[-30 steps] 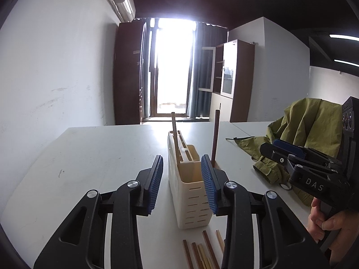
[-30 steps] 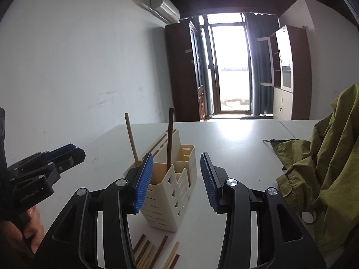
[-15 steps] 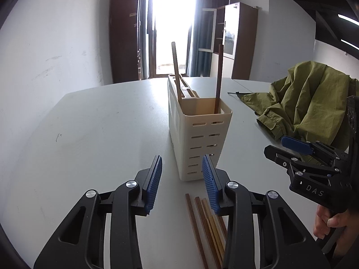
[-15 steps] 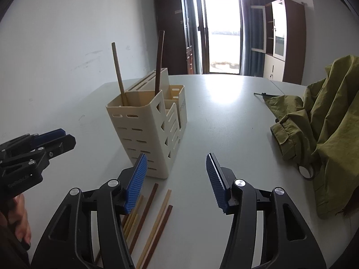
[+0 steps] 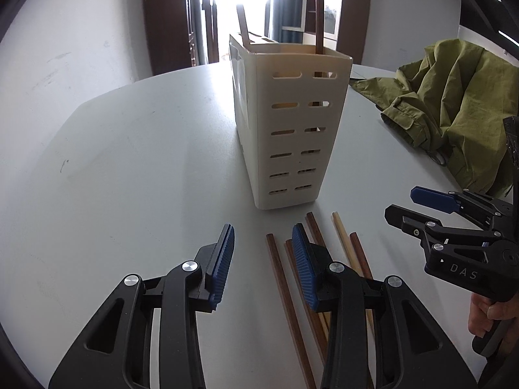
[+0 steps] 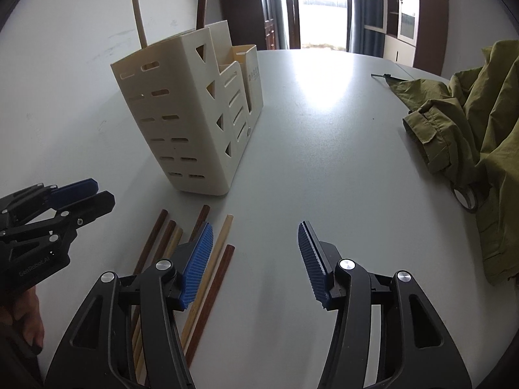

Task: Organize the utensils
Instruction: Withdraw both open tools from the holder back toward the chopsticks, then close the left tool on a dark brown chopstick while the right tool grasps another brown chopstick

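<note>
Chopsticks [image 5: 279, 278] lie loose in a small bundle on the pale grey worktop [image 5: 129, 168] in the left wrist view, just in front of the cream slotted utensil holder [image 5: 292, 123]. The left gripper [image 5: 262, 259] hangs low over their near ends, jaws released with nothing pinched; its right pad covers part of the bundle and the leftmost dark stick shows in the gap. Two sticks already stand upright in the holder, so the job looks barely begun, with about six still to be picked up and dropped in. The right gripper [image 5: 421, 210] shows at the edge, held in a hand [image 5: 489, 314]. In the right wrist view, the chopsticks [image 6: 207, 278] lie to the left, under and beside the left pad of the right gripper [image 6: 256, 256], whose jaws stand parted and empty over bare worktop [image 6: 324, 129]. One pale stick rises from the holder [image 6: 188, 116], which steps down into lower compartments at the back. The left gripper [image 6: 58, 204] sits at the left edge. An olive green jacket [image 6: 470, 123] is heaped at the right; beyond are white walls, dark wooden cabinets and a bright glass door.
</note>
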Demonstrator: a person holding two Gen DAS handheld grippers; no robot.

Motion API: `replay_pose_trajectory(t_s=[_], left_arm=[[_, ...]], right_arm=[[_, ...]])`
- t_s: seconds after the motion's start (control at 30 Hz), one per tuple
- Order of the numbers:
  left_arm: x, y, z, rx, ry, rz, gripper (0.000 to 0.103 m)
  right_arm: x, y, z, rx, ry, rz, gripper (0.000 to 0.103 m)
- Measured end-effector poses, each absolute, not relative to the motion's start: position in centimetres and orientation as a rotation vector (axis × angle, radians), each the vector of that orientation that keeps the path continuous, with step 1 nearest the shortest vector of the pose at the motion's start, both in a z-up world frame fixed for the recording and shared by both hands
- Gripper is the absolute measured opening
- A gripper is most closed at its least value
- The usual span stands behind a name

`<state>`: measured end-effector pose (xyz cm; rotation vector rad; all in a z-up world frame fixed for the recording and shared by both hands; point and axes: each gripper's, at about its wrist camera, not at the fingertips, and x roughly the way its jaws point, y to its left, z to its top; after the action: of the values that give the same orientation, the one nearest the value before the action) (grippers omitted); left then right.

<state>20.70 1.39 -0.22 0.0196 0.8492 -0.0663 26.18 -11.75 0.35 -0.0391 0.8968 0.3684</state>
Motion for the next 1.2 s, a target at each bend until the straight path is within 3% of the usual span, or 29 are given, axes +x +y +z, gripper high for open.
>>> replay_pose_trajectory(t_s=[0.5, 1.2], left_arm=[[22.5, 1.2, -4.4, 0.046, 0.948, -0.064, 0.037], [24.1, 0.4, -5.8, 0.05, 0.985, -0.072, 0.037]], right_arm=[[26.6, -10.2, -3.2, -0.102, 0.98, 0.344, 0.055], [26.1, -9.0, -4.1, -0.184, 0.995, 0.335, 0.054]])
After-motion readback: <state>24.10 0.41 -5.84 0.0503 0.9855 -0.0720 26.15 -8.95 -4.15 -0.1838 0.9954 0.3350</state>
